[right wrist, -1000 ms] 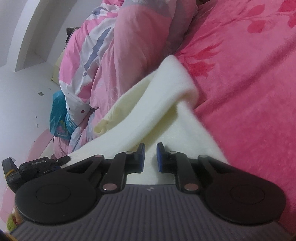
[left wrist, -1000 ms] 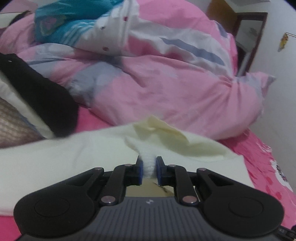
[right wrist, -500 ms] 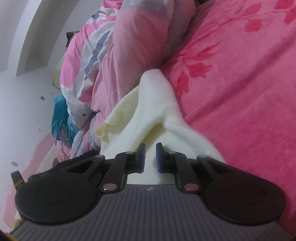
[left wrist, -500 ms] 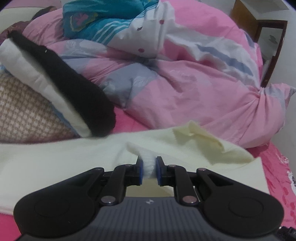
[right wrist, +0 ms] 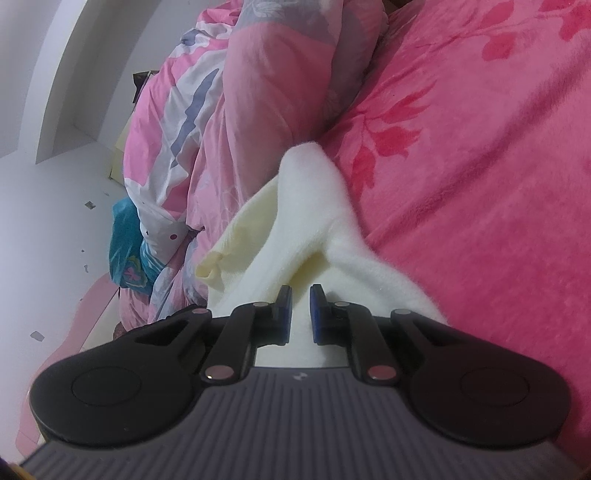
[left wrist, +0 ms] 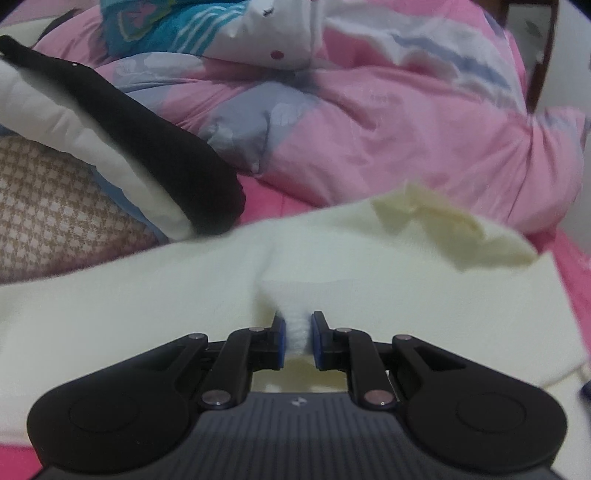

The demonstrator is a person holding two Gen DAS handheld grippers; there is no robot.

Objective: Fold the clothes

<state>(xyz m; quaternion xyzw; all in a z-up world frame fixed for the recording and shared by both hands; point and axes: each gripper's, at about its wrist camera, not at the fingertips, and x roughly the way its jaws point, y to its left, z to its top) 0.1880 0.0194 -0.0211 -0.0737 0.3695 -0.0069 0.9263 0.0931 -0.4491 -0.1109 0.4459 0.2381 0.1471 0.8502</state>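
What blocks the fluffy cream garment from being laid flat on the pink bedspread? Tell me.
Nothing visible blocks it. The left gripper and right gripper both pinch the cream garment, with bare pink bedspread beside it. The pink quilt and black-and-white clothing lie beyond its far edge.

A rumpled pink duvet (left wrist: pixel 424 122) with white and grey-blue patches lies heaped on the bright pink bedsheet (right wrist: pixel 480 184), which carries a darker leaf print. On top of the duvet sits a teal printed cloth (left wrist: pixel 166 26). Beside the duvet, on the sheet, a black and white garment (left wrist: pixel 122 136) lies draped over a beige houndstooth fabric (left wrist: pixel 48 206). Beyond the duvet's far end stands a dark wooden frame (left wrist: pixel 541 59) against the white wall (right wrist: pixel 55 110).
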